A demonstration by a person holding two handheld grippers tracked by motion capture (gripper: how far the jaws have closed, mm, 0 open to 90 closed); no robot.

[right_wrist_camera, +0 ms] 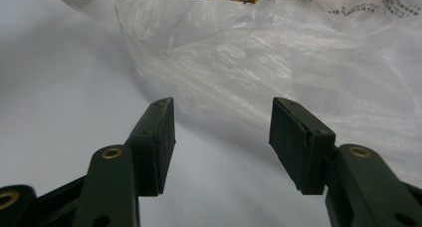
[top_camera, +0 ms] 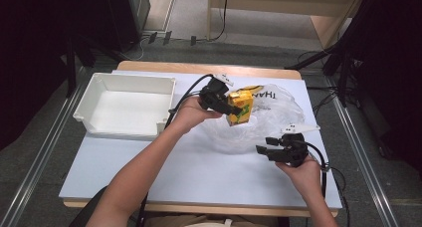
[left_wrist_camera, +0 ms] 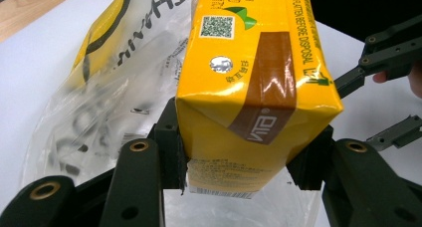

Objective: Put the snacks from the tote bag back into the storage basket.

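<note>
White tabletop (top_camera: 149, 177) carries a bag (right_wrist_camera: 298, 62); left gripper (left_wrist_camera: 244, 157) has its jaws clamped on a yellow carton (left_wrist_camera: 249, 77), right gripper (right_wrist_camera: 221, 142) jaws gape empty, bag just ahead

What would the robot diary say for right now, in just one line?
left gripper: shut on yellow carton, above plastic bag | right gripper: open, holds nothing, at bag edge | white bin: left of bag

Open jaws before clear plastic bag (right_wrist_camera: 278, 62) on table (right_wrist_camera: 59, 87)
</note>
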